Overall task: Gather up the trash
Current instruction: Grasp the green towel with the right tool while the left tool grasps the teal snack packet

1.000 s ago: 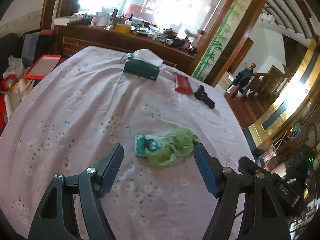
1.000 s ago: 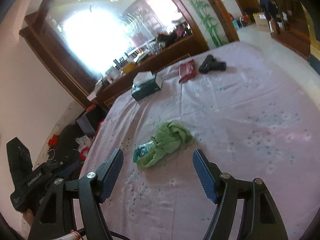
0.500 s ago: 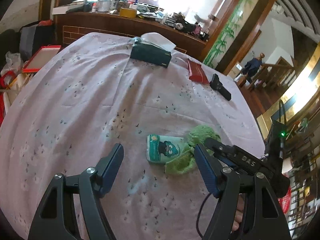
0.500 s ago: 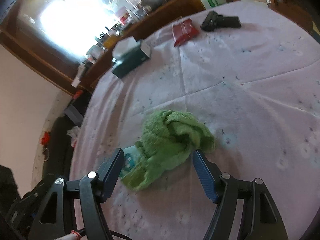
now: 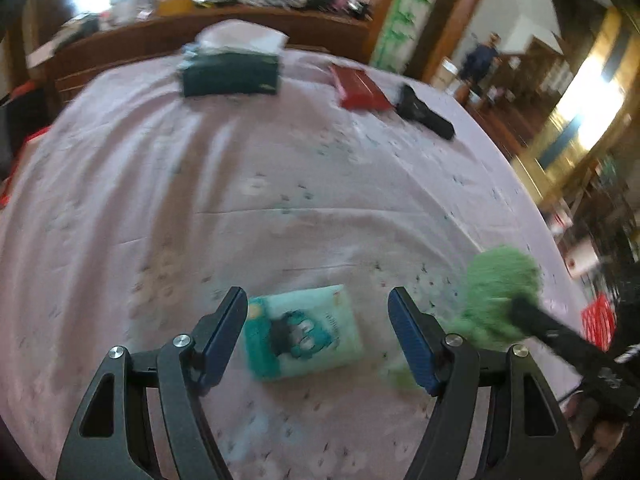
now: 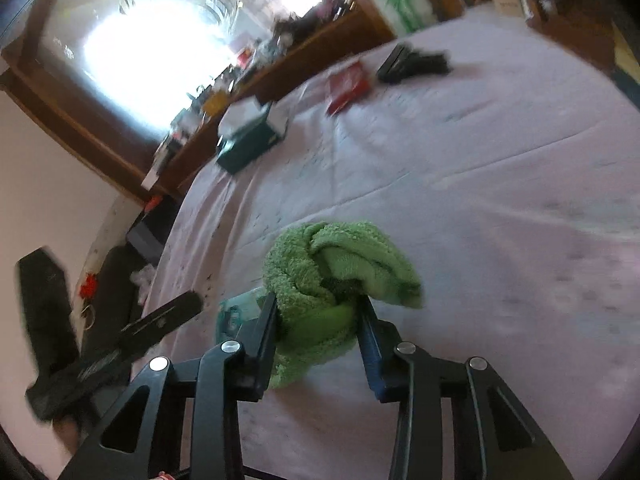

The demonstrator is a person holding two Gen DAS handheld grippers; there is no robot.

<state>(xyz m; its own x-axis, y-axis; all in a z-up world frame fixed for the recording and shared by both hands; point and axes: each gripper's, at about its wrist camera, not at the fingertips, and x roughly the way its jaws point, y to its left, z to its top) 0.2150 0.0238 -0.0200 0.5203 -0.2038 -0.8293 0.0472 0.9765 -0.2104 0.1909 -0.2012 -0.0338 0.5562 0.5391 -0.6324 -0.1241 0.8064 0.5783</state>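
Left claw (image 5: 316, 334): jaws wide, straddling teal packet (image 5: 304, 332) flat on near worktop (image 5: 240, 200), pads clear of it. Right claw (image 6: 318, 320): jaws closing, pinching bunched green cloth (image 6: 340, 264), just right of packet. Far side, left to right: dark tissue box (image 5: 230, 74), red pouch (image 5: 360, 88), black object (image 5: 424, 114).

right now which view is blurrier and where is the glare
Left wrist view: motion blur throughout, smearing the tissue box and green towel; glare top left. Right wrist view: sharper on the towel in the right claw, far items smeared, window blown out white.
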